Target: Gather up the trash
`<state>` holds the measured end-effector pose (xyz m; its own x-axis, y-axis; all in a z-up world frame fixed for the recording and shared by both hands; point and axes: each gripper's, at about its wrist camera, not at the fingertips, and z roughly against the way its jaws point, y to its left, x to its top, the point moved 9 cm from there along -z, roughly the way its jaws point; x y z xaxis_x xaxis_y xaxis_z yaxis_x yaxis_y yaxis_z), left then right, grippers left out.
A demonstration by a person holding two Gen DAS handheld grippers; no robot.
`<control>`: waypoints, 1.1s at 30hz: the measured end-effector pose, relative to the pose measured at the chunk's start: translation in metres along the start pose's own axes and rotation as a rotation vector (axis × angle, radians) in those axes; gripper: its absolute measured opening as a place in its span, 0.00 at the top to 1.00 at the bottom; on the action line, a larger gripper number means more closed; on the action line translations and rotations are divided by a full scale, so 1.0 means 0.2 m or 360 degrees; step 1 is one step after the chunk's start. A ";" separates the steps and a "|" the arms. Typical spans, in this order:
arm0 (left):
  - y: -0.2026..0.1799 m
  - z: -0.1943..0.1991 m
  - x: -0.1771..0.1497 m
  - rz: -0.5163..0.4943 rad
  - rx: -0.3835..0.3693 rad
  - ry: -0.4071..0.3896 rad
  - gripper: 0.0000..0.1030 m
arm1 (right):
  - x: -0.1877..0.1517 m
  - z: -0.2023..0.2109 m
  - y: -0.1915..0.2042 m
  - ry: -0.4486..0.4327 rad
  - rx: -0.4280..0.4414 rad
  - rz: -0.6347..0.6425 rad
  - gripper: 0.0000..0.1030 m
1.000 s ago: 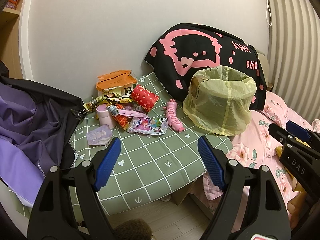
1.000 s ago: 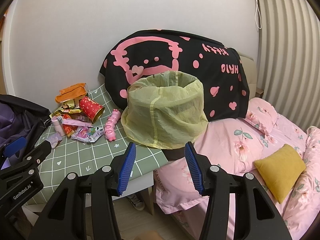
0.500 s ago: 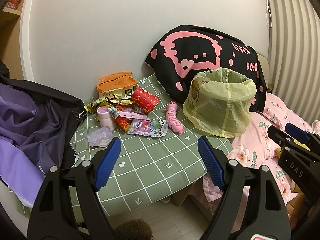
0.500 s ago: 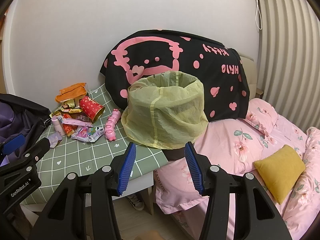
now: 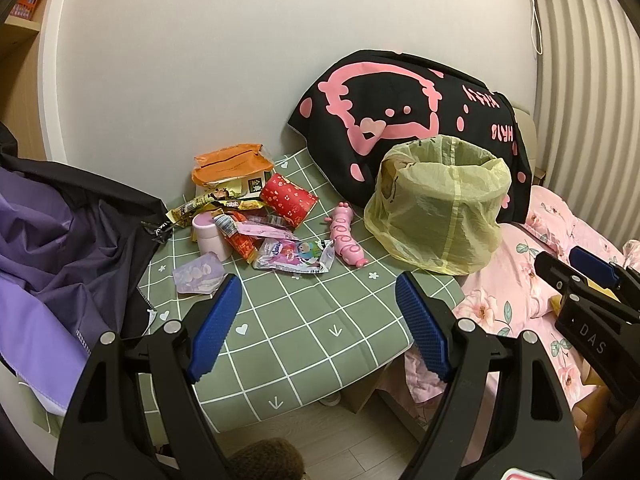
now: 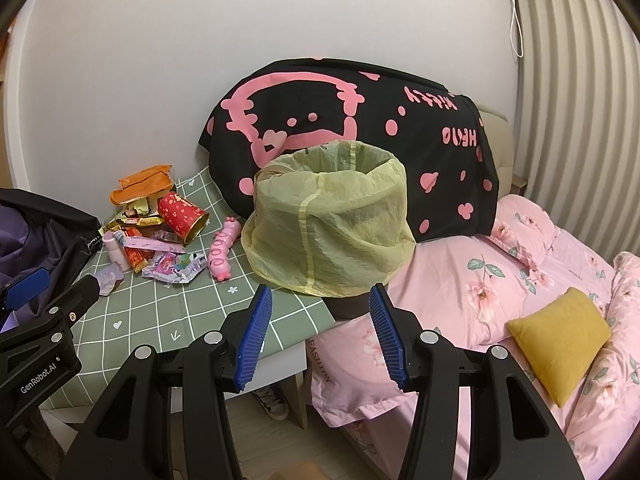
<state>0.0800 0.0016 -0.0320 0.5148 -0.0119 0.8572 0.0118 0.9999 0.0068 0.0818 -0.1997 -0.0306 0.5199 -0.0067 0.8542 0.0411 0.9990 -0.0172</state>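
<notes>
A pile of trash lies at the back left of the green checked table (image 5: 304, 320): an orange packet (image 5: 230, 164), a red paper cup (image 5: 289, 199) on its side, a pink jar (image 5: 208, 236), snack wrappers (image 5: 294, 256), a pink toy-shaped packet (image 5: 347, 236) and a clear lilac blister (image 5: 199, 276). A bin lined with a yellow-green bag (image 5: 440, 204) stands at the table's right end, open at the top. My left gripper (image 5: 320, 320) hangs open over the table's front part, empty. My right gripper (image 6: 318, 332) is open and empty in front of the bin (image 6: 330, 216).
A purple and black jacket (image 5: 60, 248) drapes over the table's left end. A black blanket with pink print (image 6: 360, 128) leans on the wall behind the bin. A pink floral bed (image 6: 520, 280) with a yellow cushion (image 6: 560, 336) fills the right. Wooden floor and a shoe (image 6: 272, 400) lie below.
</notes>
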 end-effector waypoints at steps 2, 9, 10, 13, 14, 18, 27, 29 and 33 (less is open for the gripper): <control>0.00 0.00 -0.01 0.0002 0.0000 0.0000 0.27 | 0.00 0.00 0.00 -0.0001 -0.0001 -0.0001 0.53; 0.00 0.00 0.00 0.0003 0.0001 -0.0002 0.27 | 0.00 0.00 0.00 0.0000 0.0001 -0.0001 0.53; 0.00 0.00 0.00 0.0002 0.0000 -0.0002 0.27 | 0.00 0.00 0.00 0.0000 0.0001 -0.0001 0.53; 0.00 0.00 0.00 0.0001 -0.0001 -0.0003 0.27 | 0.00 0.00 0.00 0.0001 0.0001 -0.0001 0.53; 0.00 0.00 -0.01 0.0003 -0.0001 -0.0002 0.27 | 0.00 0.00 0.00 0.0001 0.0001 -0.0001 0.53; 0.00 0.00 0.00 0.0004 0.0000 -0.0004 0.27 | 0.00 0.00 0.00 0.0001 -0.0001 -0.0001 0.53; 0.00 0.00 -0.01 0.0006 -0.0002 -0.0005 0.27 | 0.00 0.00 0.00 0.0002 -0.0002 0.0001 0.53; 0.01 0.00 -0.01 0.0008 -0.0003 -0.0005 0.27 | 0.00 0.00 0.00 0.0004 -0.0002 0.0001 0.53; -0.01 0.01 0.01 0.0010 0.0002 -0.0007 0.27 | 0.00 0.00 -0.03 0.0018 -0.0010 -0.0005 0.53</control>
<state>0.0794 -0.0011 -0.0297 0.5110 -0.0058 0.8596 0.0078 1.0000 0.0021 0.0807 -0.2054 -0.0309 0.5296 -0.0102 0.8482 0.0481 0.9987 -0.0181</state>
